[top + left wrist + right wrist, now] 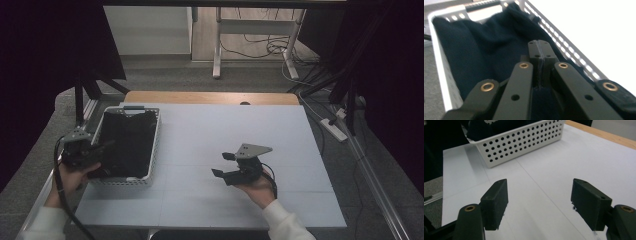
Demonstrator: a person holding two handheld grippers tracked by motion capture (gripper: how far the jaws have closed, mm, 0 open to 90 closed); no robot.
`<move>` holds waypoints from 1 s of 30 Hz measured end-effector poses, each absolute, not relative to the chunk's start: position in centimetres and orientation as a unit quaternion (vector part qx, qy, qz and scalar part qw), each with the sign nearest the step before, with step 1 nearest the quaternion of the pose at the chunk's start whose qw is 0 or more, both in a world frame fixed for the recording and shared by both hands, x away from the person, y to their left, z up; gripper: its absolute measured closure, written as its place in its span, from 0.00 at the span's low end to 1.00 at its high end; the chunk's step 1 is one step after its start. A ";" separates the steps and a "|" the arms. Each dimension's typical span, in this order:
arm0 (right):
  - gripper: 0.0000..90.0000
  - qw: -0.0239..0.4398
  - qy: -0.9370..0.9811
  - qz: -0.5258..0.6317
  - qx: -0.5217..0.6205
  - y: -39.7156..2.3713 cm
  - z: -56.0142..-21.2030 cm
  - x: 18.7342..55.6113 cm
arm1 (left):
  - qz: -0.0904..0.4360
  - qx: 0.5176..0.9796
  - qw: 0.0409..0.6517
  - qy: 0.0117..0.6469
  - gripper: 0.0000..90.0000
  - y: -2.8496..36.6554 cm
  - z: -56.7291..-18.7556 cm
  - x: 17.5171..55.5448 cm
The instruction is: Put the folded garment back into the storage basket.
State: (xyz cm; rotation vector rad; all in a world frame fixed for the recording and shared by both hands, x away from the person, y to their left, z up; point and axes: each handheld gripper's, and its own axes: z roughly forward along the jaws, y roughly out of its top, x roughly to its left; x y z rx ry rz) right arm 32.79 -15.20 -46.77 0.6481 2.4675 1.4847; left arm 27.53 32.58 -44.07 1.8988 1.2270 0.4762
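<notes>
My left tongs (pixel 102 146) are pressed together, empty, right over the dark cloth (pixel 127 142) lying lengthwise in the white basket (pixel 156 142). My right tongs (pixel 223 164) stand spread, well apart across the desk (pixel 225 125), pointing toward the basket.

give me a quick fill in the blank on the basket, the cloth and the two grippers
1. The dark cloth lies inside the white perforated ____.
2. The left gripper has its fingers ____ above the cloth.
3. The right gripper has its fingers ____ with nothing between them.
4. The basket stands on the table's ____ side in the high view.

Missing words: basket; shut; open; left
</notes>
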 end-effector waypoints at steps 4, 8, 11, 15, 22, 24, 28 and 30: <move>0.33 0.098 0.831 0.497 0.228 -16.9 -47.1 32.3 | 0.185 0.759 0.397 0.482 0.98 32.4 -44.3 25.2; 0.33 0.103 0.830 0.494 0.239 -18.4 -47.5 31.8 | 0.190 0.763 0.371 0.494 0.98 32.4 -45.1 24.6; 0.33 0.105 0.829 0.491 0.247 -19.4 -47.7 31.6 | 0.194 0.759 0.349 0.514 0.98 32.8 -46.1 25.1; 0.33 0.110 0.826 0.491 0.253 -20.3 -47.7 31.4 | 0.170 0.759 0.340 0.528 0.98 33.3 -47.6 25.4; 0.33 0.117 0.823 0.490 0.265 -21.6 -47.8 31.3 | 0.176 0.748 0.351 0.535 0.98 33.4 -48.0 25.0; 0.33 0.118 0.822 0.489 0.266 -21.9 -47.8 31.2 | 0.188 0.744 0.362 0.528 0.98 33.1 -47.5 24.8; 0.33 0.128 0.824 0.485 0.263 -22.6 -47.7 31.0 | 0.218 0.735 0.389 0.511 0.98 31.8 -46.3 24.3; 0.33 0.132 0.822 0.486 0.264 -23.0 -47.6 30.9 | 0.226 0.731 0.402 0.503 0.98 30.9 -45.9 24.3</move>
